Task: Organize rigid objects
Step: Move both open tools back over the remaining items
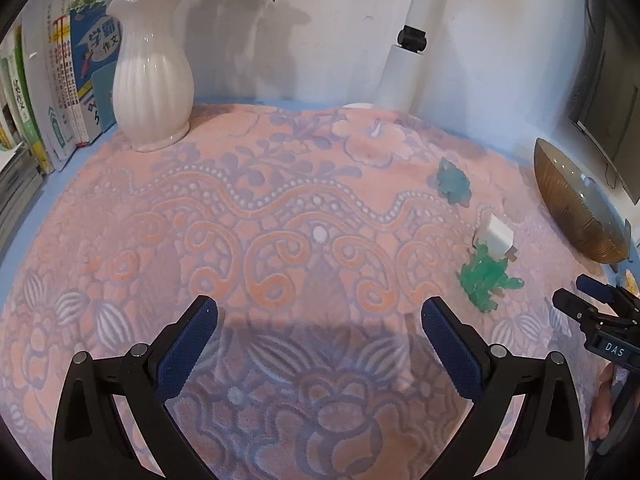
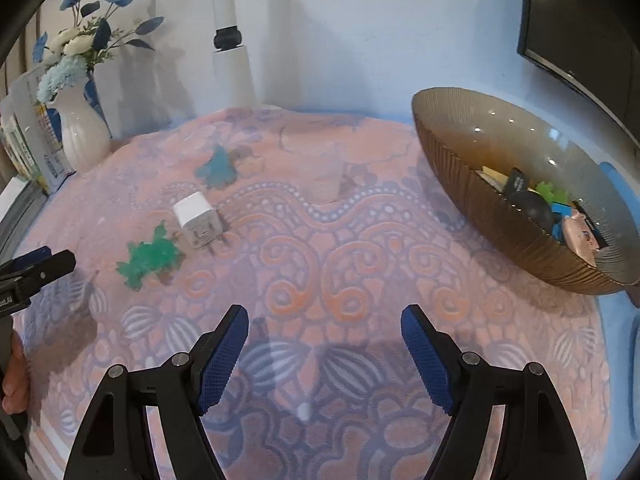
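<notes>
A green toy figure (image 1: 486, 280) (image 2: 150, 258), a white plug adapter (image 1: 496, 238) (image 2: 197, 220) and a teal toy figure (image 1: 452, 182) (image 2: 218, 170) lie on the patterned pink cloth. A brown ribbed glass bowl (image 1: 576, 204) (image 2: 492, 200) at the right holds several small items. My left gripper (image 1: 320, 320) is open and empty, left of the green toy. My right gripper (image 2: 325, 330) is open and empty, between the toys and the bowl. Each gripper shows at the edge of the other's view.
A white vase (image 1: 150, 80) (image 2: 82, 132) with blue flowers stands at the back left beside upright books (image 1: 60, 80). A white lamp post (image 1: 412, 40) (image 2: 230, 40) rises at the back wall. A dark monitor (image 2: 580, 20) is at the far right.
</notes>
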A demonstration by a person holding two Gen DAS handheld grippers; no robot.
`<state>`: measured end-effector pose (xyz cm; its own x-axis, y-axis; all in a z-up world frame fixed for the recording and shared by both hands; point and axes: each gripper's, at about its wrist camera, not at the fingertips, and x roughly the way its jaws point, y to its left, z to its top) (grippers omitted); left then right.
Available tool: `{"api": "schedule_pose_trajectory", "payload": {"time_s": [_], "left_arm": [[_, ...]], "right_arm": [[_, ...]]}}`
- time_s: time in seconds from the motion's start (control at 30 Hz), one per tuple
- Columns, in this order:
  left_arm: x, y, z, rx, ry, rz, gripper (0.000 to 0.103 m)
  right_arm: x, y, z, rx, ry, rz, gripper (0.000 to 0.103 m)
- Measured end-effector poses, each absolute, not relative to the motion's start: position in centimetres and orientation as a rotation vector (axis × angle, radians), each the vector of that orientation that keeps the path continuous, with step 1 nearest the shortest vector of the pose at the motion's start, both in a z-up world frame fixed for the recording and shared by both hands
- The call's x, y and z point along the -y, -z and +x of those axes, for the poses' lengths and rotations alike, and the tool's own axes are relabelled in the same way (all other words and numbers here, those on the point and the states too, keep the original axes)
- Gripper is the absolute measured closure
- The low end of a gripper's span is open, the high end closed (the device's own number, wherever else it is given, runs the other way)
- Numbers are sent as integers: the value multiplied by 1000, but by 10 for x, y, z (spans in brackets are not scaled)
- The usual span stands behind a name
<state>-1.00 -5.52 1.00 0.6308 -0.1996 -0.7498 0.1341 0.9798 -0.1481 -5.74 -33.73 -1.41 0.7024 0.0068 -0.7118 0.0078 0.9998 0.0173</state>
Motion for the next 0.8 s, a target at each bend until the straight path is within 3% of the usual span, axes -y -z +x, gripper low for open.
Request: {"api": "schedule_pose_trajectory", "payload": {"time_s": [0.27, 0.53, 0.8], "left_arm": [[63, -9, -10, -874, 208, -50, 1], [79, 4, -1, -958, 153, 62, 1], [79, -1, 0, -988, 222, 56, 2]], "right_arm": [[320, 21, -55, -818, 55, -109, 14], [332, 26, -47, -864, 48, -31, 1], [338, 25, -41, -908, 9, 15, 1]]}}
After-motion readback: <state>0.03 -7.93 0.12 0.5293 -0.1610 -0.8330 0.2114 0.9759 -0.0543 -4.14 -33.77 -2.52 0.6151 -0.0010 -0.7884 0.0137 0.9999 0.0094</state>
